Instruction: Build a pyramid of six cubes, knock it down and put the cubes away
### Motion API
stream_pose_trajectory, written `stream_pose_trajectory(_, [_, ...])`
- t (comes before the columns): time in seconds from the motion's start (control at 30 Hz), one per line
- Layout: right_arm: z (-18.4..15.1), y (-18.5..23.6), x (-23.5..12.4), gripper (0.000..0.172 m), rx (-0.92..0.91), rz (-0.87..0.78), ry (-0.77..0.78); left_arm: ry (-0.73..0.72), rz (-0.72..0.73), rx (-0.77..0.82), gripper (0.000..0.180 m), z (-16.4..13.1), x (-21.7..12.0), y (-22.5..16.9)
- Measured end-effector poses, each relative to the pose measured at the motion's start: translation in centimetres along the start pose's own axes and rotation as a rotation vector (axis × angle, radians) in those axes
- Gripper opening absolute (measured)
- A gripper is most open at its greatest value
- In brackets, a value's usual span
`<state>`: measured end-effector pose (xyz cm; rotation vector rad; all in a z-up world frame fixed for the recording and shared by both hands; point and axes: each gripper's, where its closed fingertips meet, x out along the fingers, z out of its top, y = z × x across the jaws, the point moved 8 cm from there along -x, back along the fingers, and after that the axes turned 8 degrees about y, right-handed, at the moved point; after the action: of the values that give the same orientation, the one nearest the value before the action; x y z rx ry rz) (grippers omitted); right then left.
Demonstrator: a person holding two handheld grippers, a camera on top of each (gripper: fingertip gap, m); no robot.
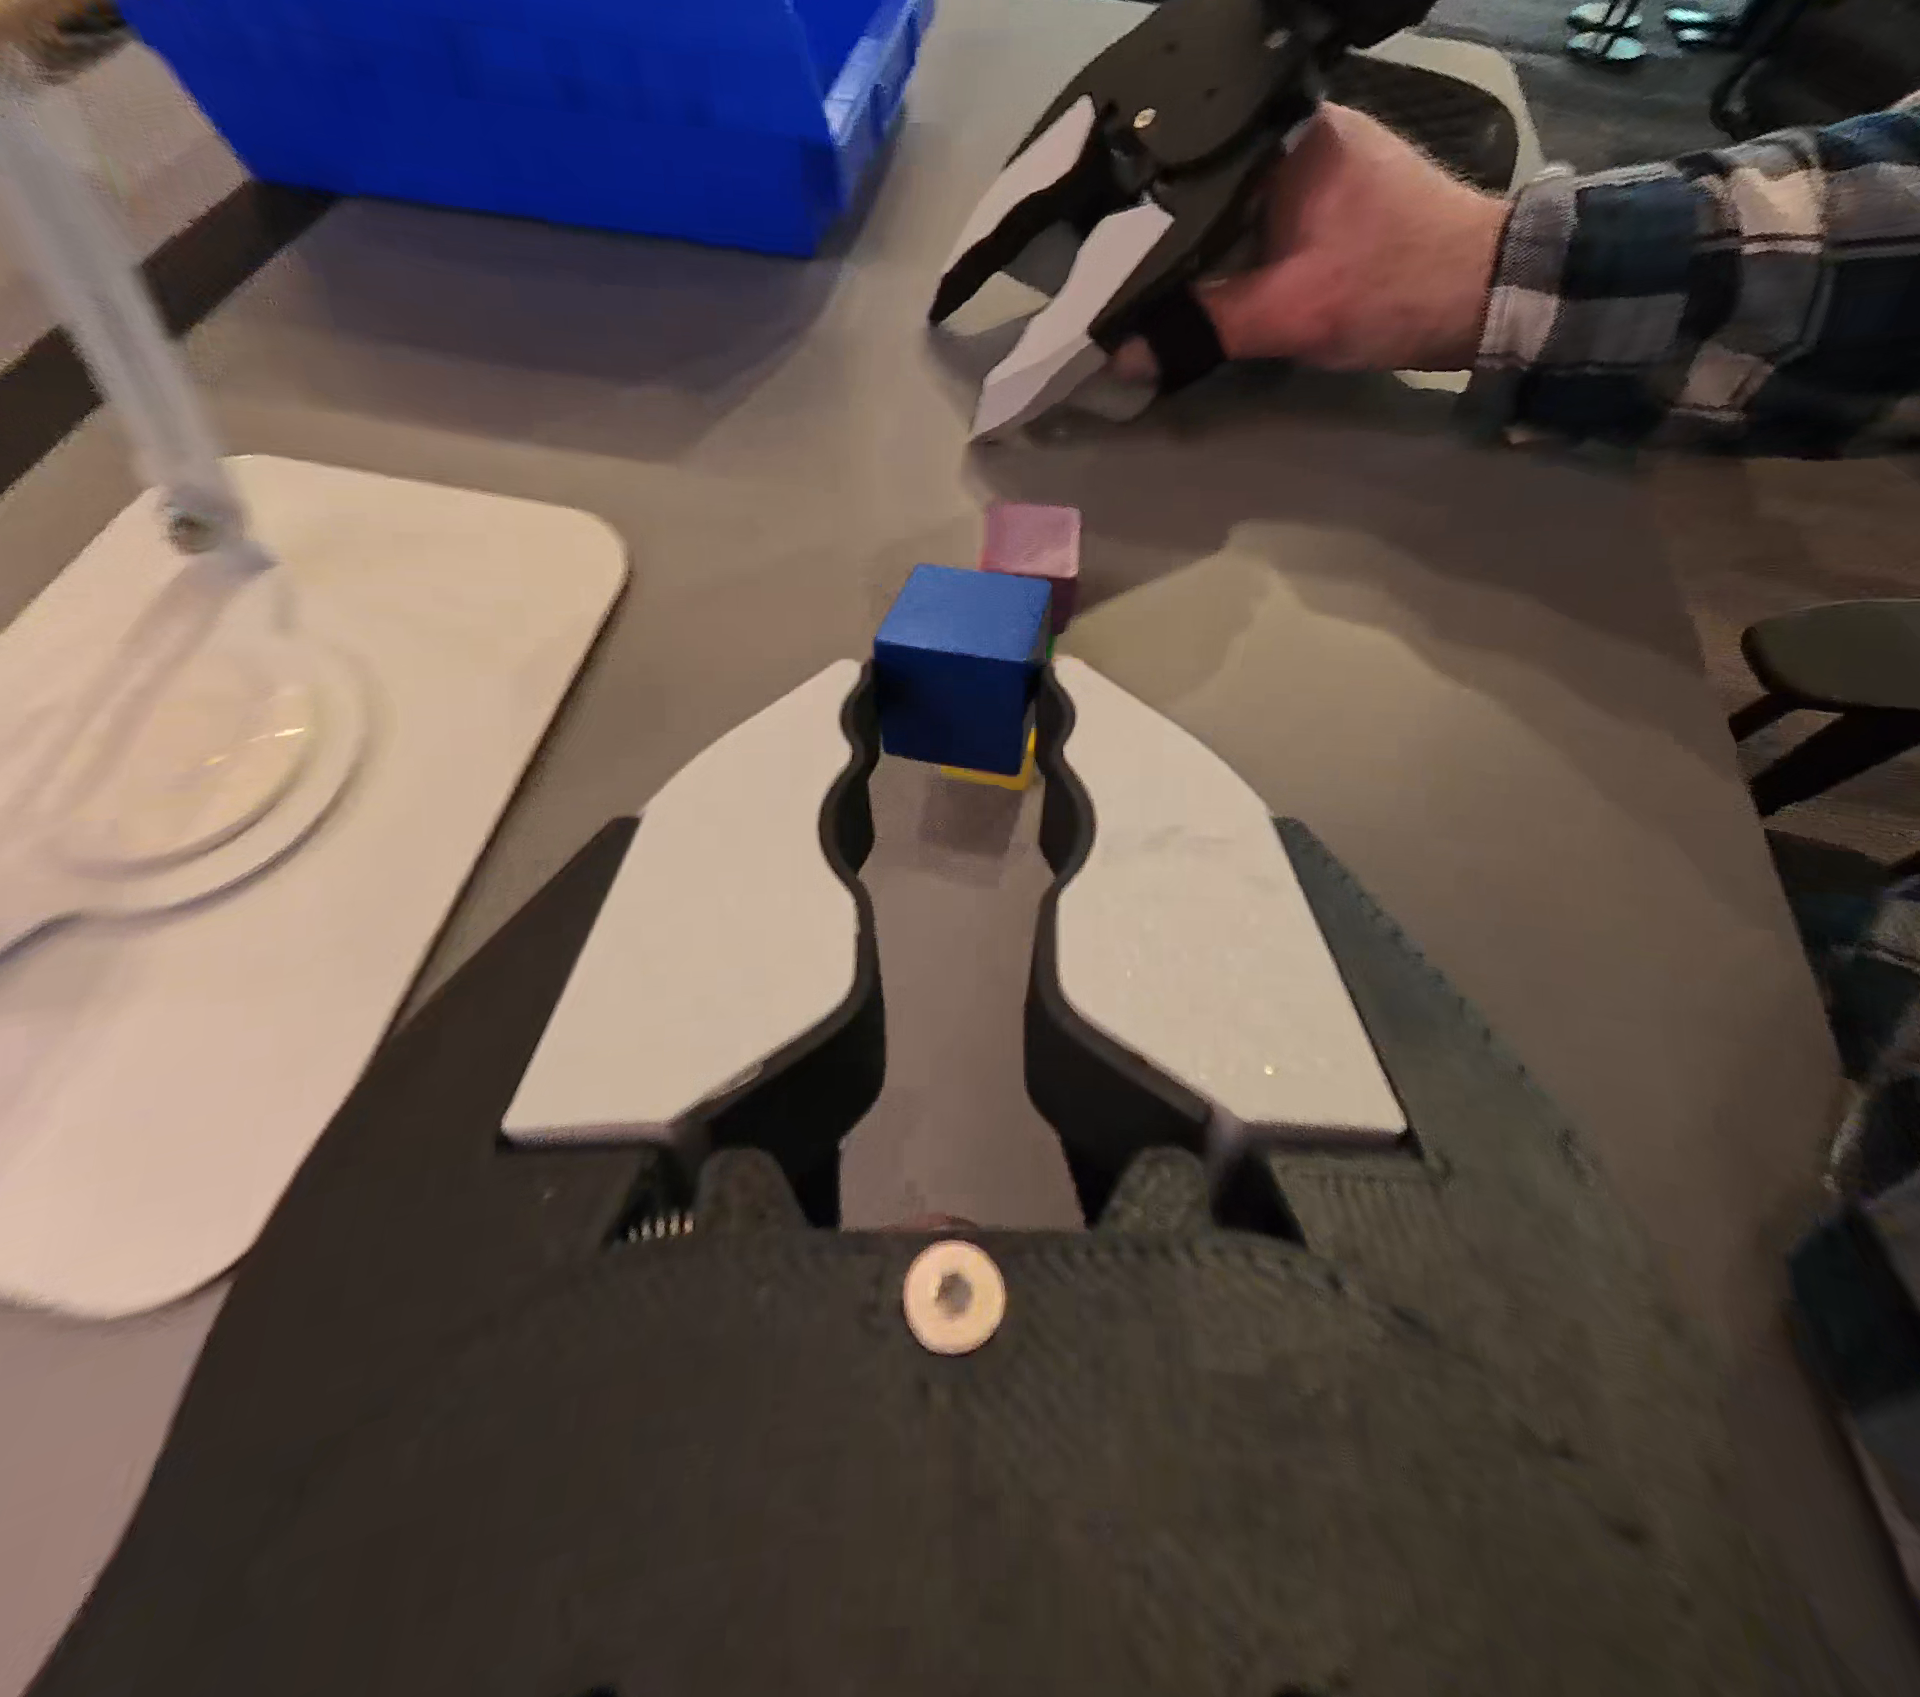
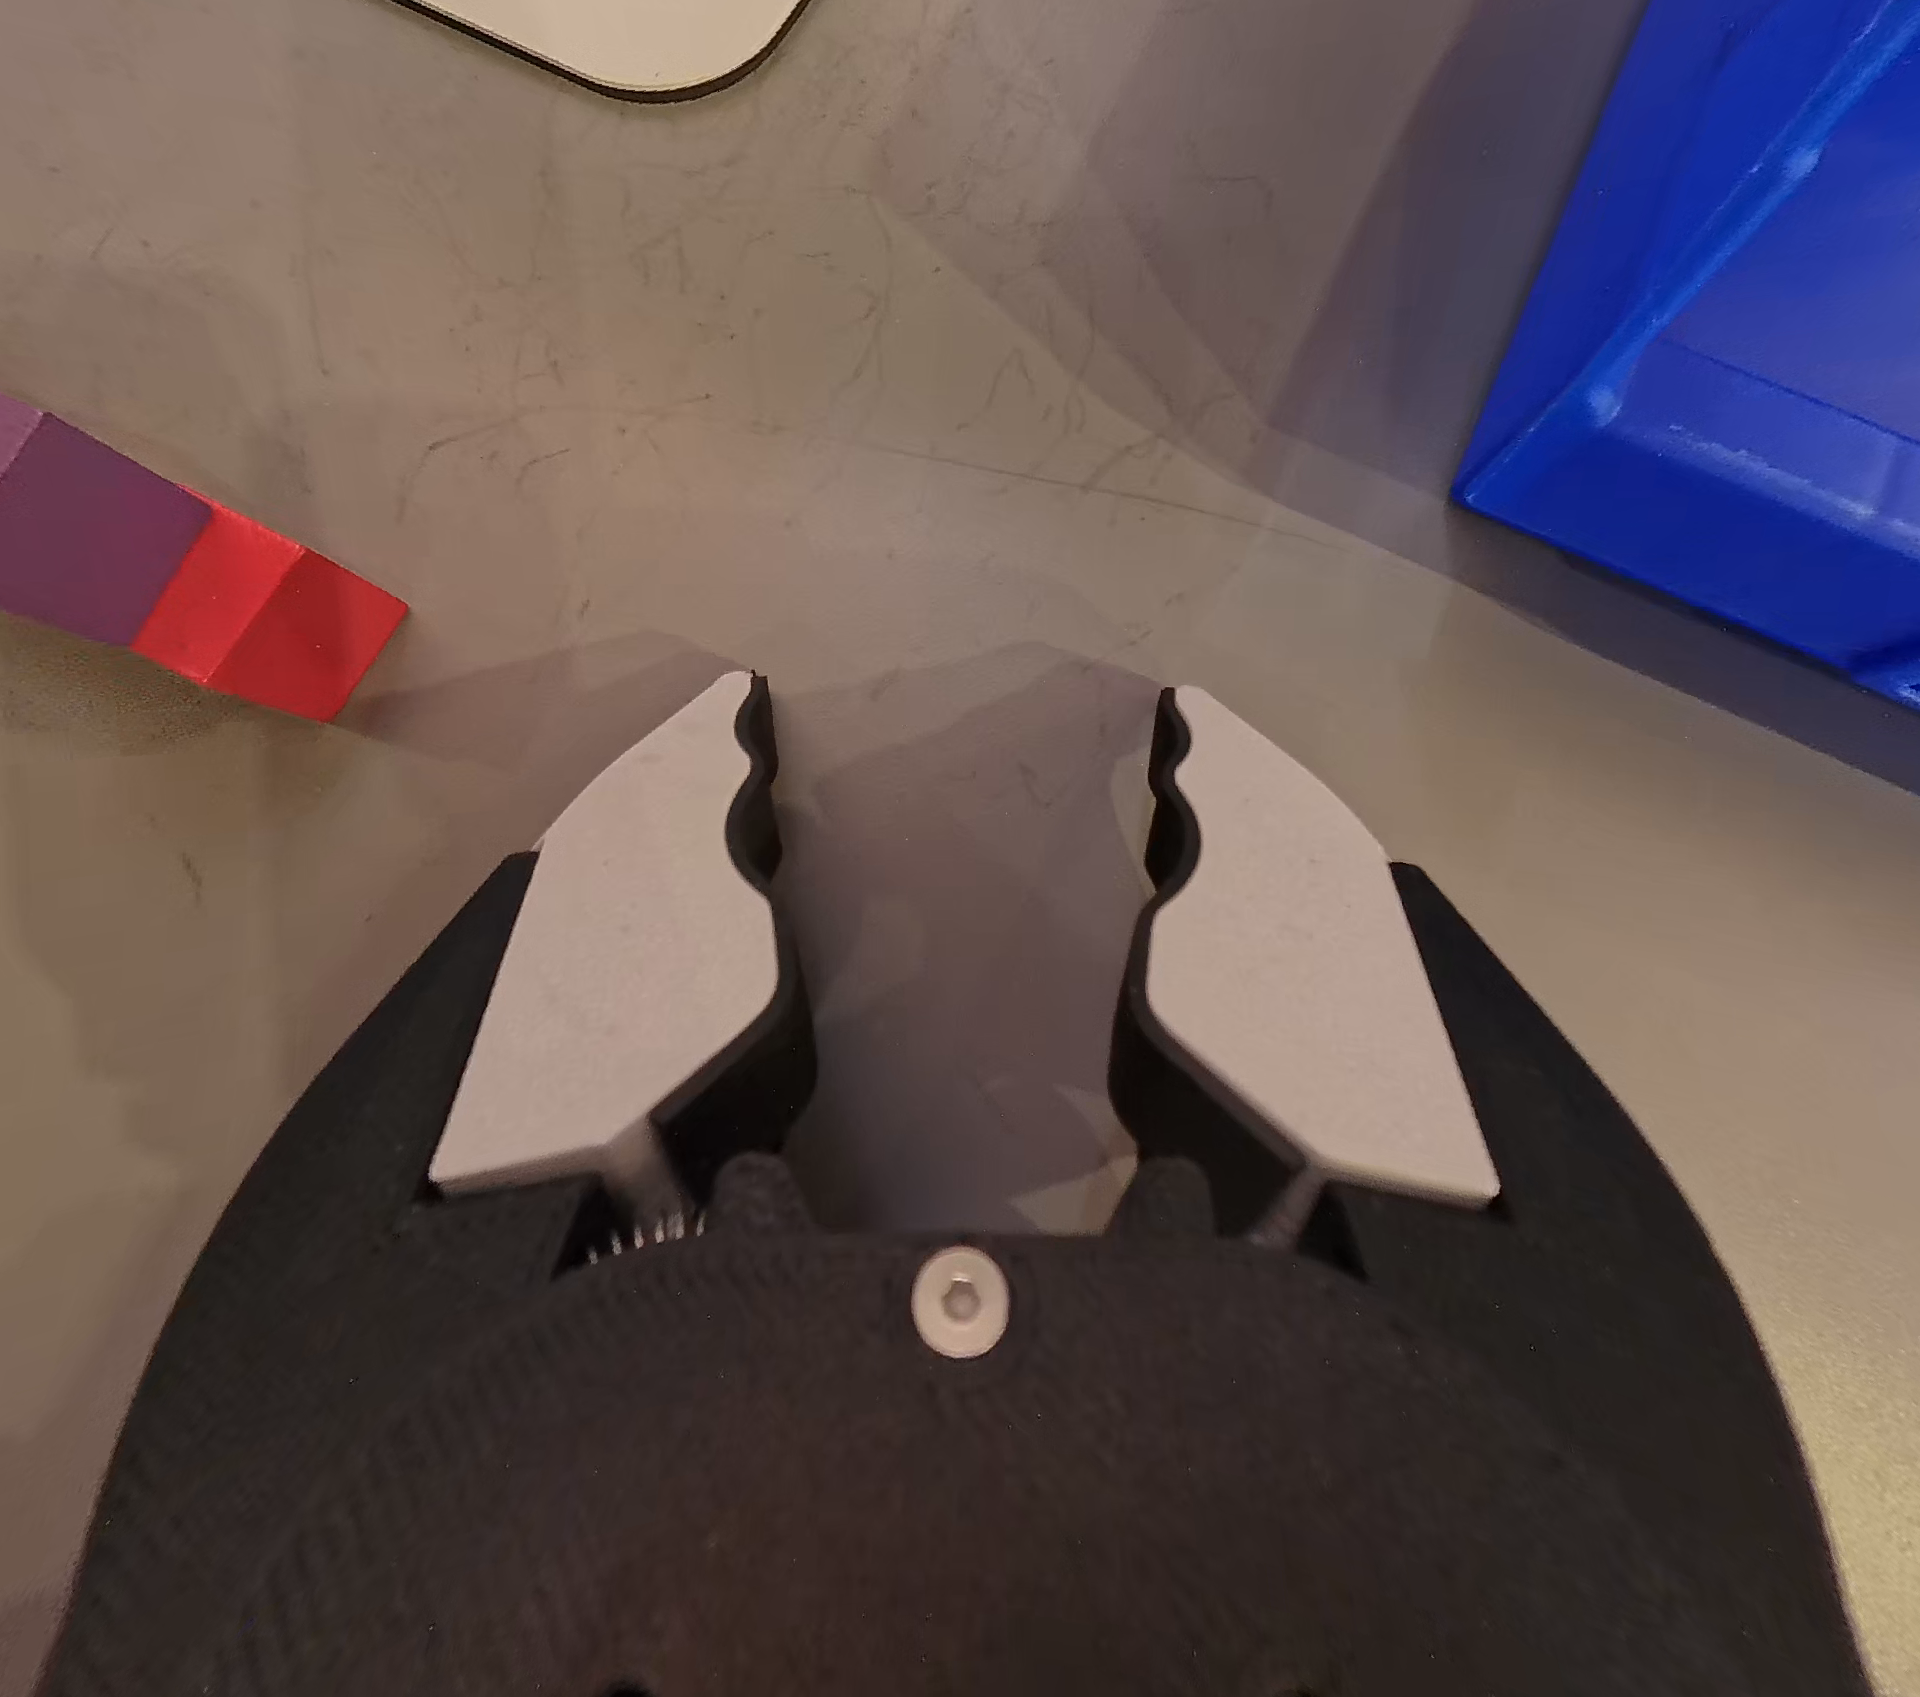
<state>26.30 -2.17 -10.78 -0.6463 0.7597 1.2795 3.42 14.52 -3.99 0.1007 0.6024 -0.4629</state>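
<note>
In the left wrist view my left gripper [image 1: 958, 681] is shut on a blue cube [image 1: 961, 671], both pads pressed to its sides. The cube hangs just over a yellow cube [image 1: 997, 777] on the grey table [image 1: 727, 421]. Behind it a purple cube [image 1: 1034, 541] sits on top of other cubes, and a sliver of green [image 1: 1055, 645] shows between them. In the right wrist view the purple cube [image 2: 83, 525] lies against a red cube [image 2: 281, 619] at the left edge. My right gripper [image 2: 961, 686] is open and empty, tips low over bare table; it also shows in the left wrist view [image 1: 961, 374], beyond the cubes.
A blue bin [image 1: 582, 37] stands at the far left of the table and shows at the right of the right wrist view [image 2: 1714, 348]. A white mat [image 1: 312, 764] with a clear stand on it lies to the left. A person's hand and plaid sleeve [image 1: 1662, 297] hold the right gripper. Across from one pair of fingers to the other is roughly 20 cm.
</note>
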Motion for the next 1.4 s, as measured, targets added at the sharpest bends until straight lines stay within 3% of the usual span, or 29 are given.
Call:
stream_pose_trajectory(0.17, [0.0,0.0,0.0,0.070,0.000,0.000,0.000,-0.016,0.003,0.020,0.028,-0.2,2.9,-0.9])
stream_pose_trajectory(0.43, [0.1,0.0,0.0,0.070,0.000,0.000,0.000,-0.033,0.018,0.026,0.028,-0.8,4.8,-1.1])
stream_pose_trajectory(1.3, [0.3,-0.3,0.3,0.070,0.000,-0.001,0.000,0.118,-0.012,0.038,0.026,-1.6,5.9,-1.2])
stream_pose_trajectory(1.4, [0.3,-0.4,0.3,0.070,0.000,-0.002,-0.001,0.135,-0.013,0.036,0.040,-1.7,6.0,-1.0])
